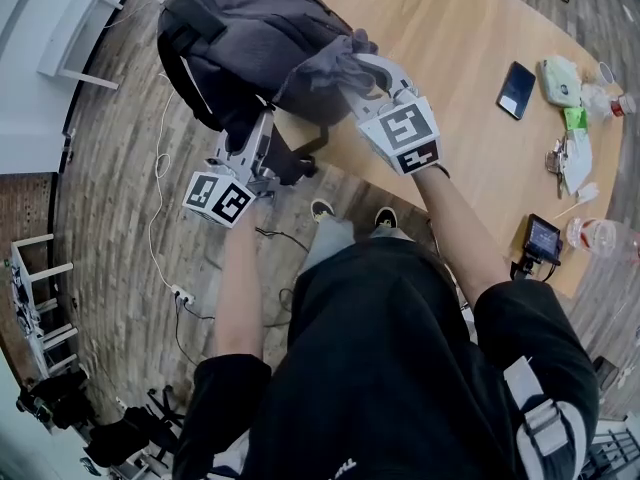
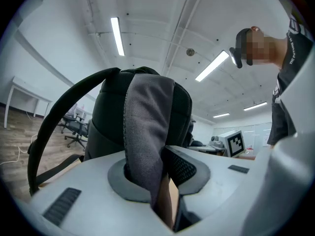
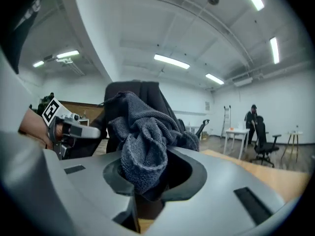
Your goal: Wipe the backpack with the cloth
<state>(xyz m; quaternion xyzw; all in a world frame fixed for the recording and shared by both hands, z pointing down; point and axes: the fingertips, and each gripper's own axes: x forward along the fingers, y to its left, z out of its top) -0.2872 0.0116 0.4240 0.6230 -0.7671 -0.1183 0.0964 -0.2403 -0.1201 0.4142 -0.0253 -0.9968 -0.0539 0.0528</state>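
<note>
From the head view, the dark backpack [image 1: 240, 43] sits at the left edge of the wooden table [image 1: 450, 38], part of it out over the plank floor [image 1: 130, 168]. The left gripper [image 1: 262, 138] reaches into its lower side. The right gripper [image 1: 365, 76] presses a grey cloth [image 1: 330, 73] against the bag's near flank.

In the left gripper view the jaws stand narrow, pinched on a grey strap [image 2: 145, 132] of the backpack, and the bag rises upright behind it.

In the right gripper view the jaws are clamped on the bunched terry cloth, with the bag just behind the wad.

The step in hand looks like a wiping stroke. It should go best with the strap held firm so the soft bag does not slide or fold. The cloth wants to lie flat on the fabric (a tight wad cleans only a thin line), moving in long overlapping passes.

The tabletop is smooth pale wood, with a phone [image 1: 517, 90] and a bottle [image 1: 600, 236] well apart from the bag. The room is a white office with strip lights [image 2: 117, 36], rolling chairs [image 2: 74, 127], a ladder [image 3: 227, 119] and a person [image 3: 253, 119] far off.
</note>
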